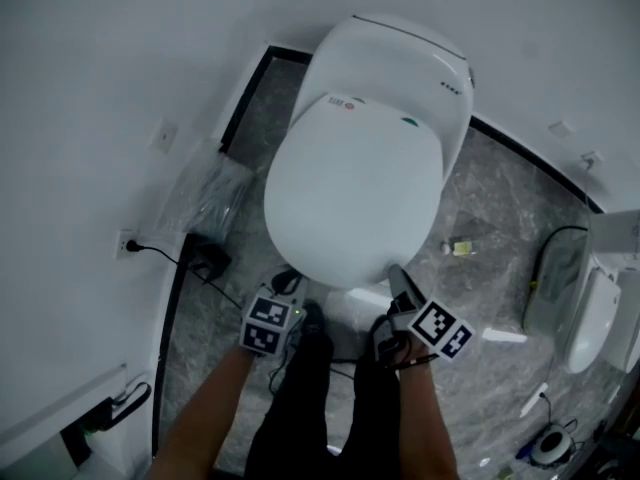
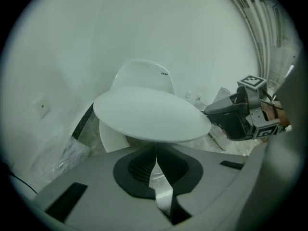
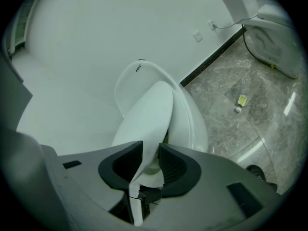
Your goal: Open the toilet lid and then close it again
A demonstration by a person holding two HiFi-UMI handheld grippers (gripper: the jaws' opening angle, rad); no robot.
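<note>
The white toilet (image 1: 420, 58) stands against the wall, its oval lid (image 1: 350, 193) lifted a little off the seat. My right gripper (image 1: 397, 276) is at the lid's front right edge, shut on that rim. In the right gripper view the lid (image 3: 144, 114) runs edge-on between the pads of my right gripper (image 3: 150, 160), with the seat (image 3: 190, 124) beside it. My left gripper (image 1: 286, 284) sits just below the lid's front left edge, shut on nothing. In the left gripper view the raised lid (image 2: 149, 114) hangs above my left gripper (image 2: 155, 154), and the right gripper (image 2: 233, 114) shows at the lid's right.
A clear plastic bag (image 1: 205, 193) lies left of the toilet by the wall. A plug sits in a wall socket (image 1: 125, 243), its cable leading to a black adapter (image 1: 210, 258). A small bottle (image 1: 460, 248) lies on the marble floor. Another white fixture (image 1: 590, 318) stands at right.
</note>
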